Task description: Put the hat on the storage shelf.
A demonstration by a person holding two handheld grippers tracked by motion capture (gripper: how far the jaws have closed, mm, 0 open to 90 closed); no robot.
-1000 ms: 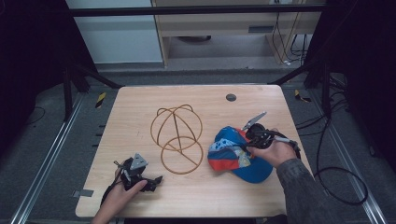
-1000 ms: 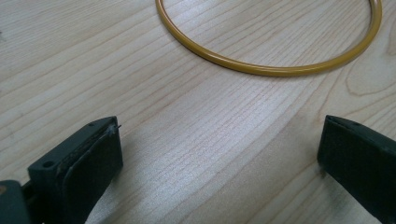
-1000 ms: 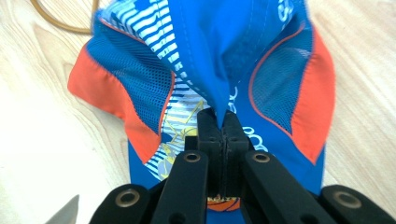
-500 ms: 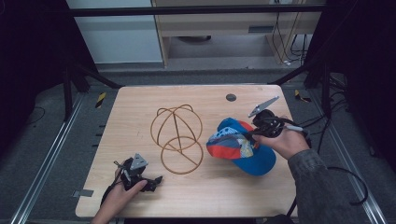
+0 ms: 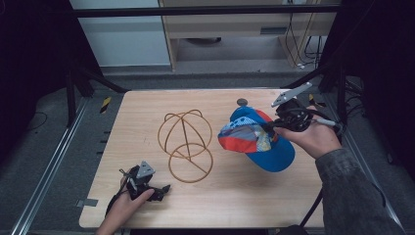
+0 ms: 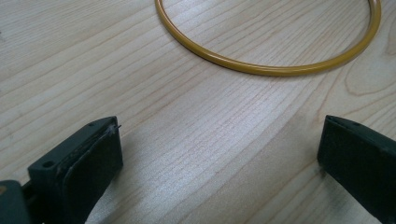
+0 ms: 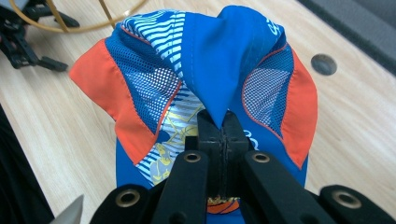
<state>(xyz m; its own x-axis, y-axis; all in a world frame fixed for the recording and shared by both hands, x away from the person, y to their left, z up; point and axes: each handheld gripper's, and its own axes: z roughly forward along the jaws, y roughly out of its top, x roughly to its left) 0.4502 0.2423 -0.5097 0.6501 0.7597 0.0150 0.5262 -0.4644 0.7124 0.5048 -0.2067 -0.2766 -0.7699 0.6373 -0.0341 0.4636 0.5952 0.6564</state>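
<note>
A blue and orange cap (image 5: 254,137) hangs above the right half of the table, held up by my right gripper (image 5: 274,126). In the right gripper view the jaws are pressed together on a fold of the cap's blue fabric (image 7: 219,60), and the cap droops away from them. A yellow wire stand (image 5: 185,144), a dome of hoops on a ring, sits at the table's middle. My left gripper (image 5: 159,191) rests low on the table near the front left, open with nothing between its fingers (image 6: 88,158); the stand's ring (image 6: 266,70) lies just ahead of it.
The light wooden table (image 5: 147,112) has a small dark round hole (image 5: 242,102) near its far edge, behind the cap. Dark metal frame legs and grey floor surround the table. A cable trails from the right gripper past the table's right edge.
My right gripper has lifted the cap off the table and carried it up and slightly farther back. The left gripper has stayed where it was.
</note>
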